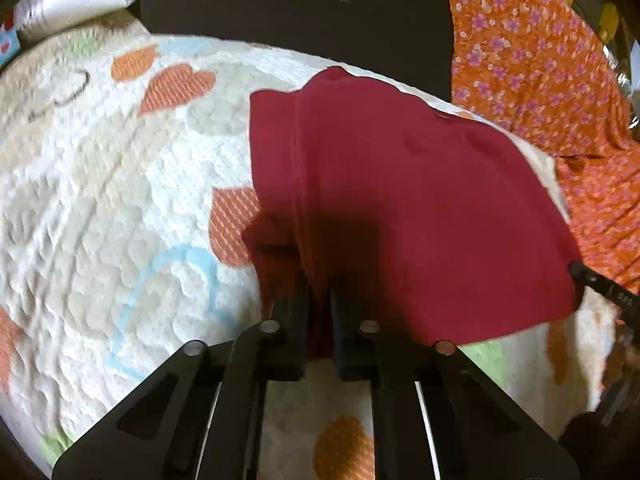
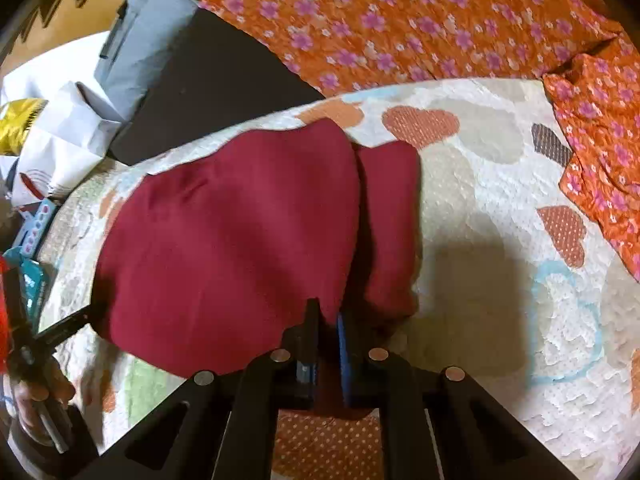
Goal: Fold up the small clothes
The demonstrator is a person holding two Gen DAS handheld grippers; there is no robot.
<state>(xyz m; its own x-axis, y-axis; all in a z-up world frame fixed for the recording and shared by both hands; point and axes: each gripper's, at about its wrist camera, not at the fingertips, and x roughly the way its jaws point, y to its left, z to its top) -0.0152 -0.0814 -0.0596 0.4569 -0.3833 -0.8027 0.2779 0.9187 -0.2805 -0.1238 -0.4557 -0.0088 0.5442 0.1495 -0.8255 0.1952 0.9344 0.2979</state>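
Garment: maroon cloth [image 1: 400,200] lies on the heart-patterned quilt [image 1: 100,200]; one side strip already turned over
Left gripper [image 1: 319,300]: clenched on its near edge
Right gripper [image 2: 329,320]: pinching the near edge too
Left to do: probably the main fold away

- The maroon garment [image 1: 400,200] is soft, matt cloth with a smooth, fine weave and gentle creases.
- The quilt [image 1: 100,200] beneath it is pale cloth, puffy and bumpy, with stitched heart patches in a dotted, ribbed texture.
- The orange floral fabric [image 1: 540,60] is thin printed cloth, crinkled and matt.
- The left hand-held gripper [image 1: 319,292] is matt black plastic with small, shiny metal pins at its joints.
- The right hand-held gripper [image 2: 328,316] is the same matt black plastic, with a blue pad lining one finger.
- The white bag [image 2: 68,140] looks like creased paper.
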